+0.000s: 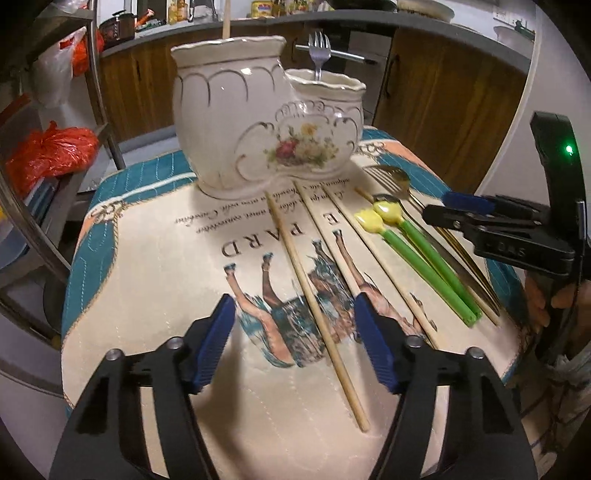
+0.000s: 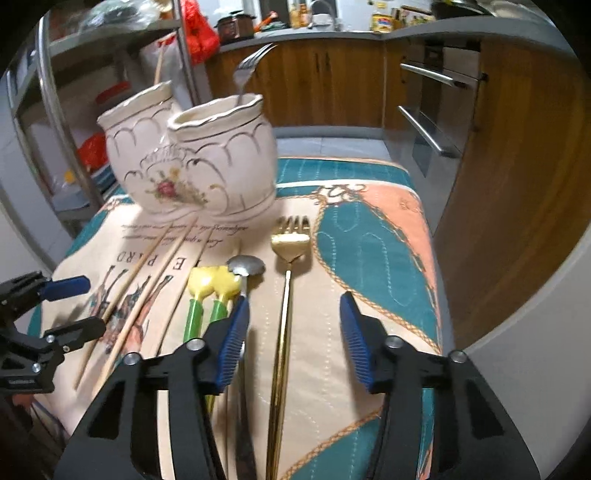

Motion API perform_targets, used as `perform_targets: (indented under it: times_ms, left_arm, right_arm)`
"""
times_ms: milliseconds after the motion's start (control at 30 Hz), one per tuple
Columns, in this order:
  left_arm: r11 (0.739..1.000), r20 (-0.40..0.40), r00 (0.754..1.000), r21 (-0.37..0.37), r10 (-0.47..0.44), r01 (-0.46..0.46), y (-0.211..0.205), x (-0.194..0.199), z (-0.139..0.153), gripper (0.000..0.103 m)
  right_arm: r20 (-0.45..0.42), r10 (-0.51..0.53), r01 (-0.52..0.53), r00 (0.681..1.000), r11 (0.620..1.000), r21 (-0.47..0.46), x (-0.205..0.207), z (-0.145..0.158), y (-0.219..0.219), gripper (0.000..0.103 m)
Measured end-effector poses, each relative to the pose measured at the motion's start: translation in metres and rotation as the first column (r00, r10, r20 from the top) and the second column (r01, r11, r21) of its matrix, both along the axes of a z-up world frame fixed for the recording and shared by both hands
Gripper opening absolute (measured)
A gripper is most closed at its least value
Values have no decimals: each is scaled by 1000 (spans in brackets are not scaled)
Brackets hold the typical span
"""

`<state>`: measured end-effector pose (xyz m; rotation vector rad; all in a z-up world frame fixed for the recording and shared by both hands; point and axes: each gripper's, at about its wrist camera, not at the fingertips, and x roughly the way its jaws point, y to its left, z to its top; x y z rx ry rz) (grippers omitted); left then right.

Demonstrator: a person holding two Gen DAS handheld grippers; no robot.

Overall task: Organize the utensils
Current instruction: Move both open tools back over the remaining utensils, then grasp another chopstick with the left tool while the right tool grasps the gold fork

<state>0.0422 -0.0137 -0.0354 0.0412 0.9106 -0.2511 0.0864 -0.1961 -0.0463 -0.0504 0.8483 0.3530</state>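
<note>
A cream double-pot ceramic holder (image 1: 236,122) (image 2: 192,158) stands at the far end of a printed mat. A silver fork (image 1: 318,51) (image 2: 247,70) stands in its smaller pot and a wooden stick (image 1: 226,18) in the larger one. Three wooden chopsticks, two green-handled yellow spoons (image 1: 424,258) (image 2: 207,291), a silver spoon (image 2: 245,266) and a gold fork (image 2: 288,243) lie on the mat. My left gripper (image 1: 295,343) is open, straddling one chopstick (image 1: 321,321) without touching it. My right gripper (image 2: 293,332) is open, with the gold fork's handle between its pads, untouched.
The printed mat (image 1: 147,295) covers a small table with edges close on all sides. A metal rack with red plastic bags (image 1: 51,151) stands to the left. Wooden kitchen cabinets (image 2: 332,81) and oven handles (image 2: 424,129) lie beyond the table.
</note>
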Motion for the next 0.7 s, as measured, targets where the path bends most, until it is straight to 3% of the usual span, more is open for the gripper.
perform_targets:
  times_ms: [133, 200, 367, 500, 567, 700]
  left_arm:
    - [999, -22, 999, 12, -29, 29, -6, -5, -4, 49]
    - [998, -23, 999, 31, -47, 48, -9, -6, -5, 38]
    - [996, -27, 998, 53, -65, 66, -6, -3, -3, 19]
    - [991, -45, 993, 78, -107, 110, -6, -2, -2, 16]
    - [986, -55, 989, 93, -134, 139, -6, -2, -1, 15]
    - [981, -60, 986, 112, -153, 159, -3, -2, -1, 5]
  right_arm:
    - [-6, 28, -29, 1000, 999, -33, 5, -3, 9, 38]
    - [-19, 38, -39, 999, 998, -42, 11, -6, 14, 35]
    - [-51, 56, -57, 997, 998, -18, 25, -7, 16, 24]
    - [-51, 63, -65, 997, 997, -40, 31, -6, 17, 18]
    - [-54, 68, -71, 996, 997, -39, 33, -6, 15, 10]
    - [-49, 68, -70, 996, 997, -25, 31, -5, 12, 6]
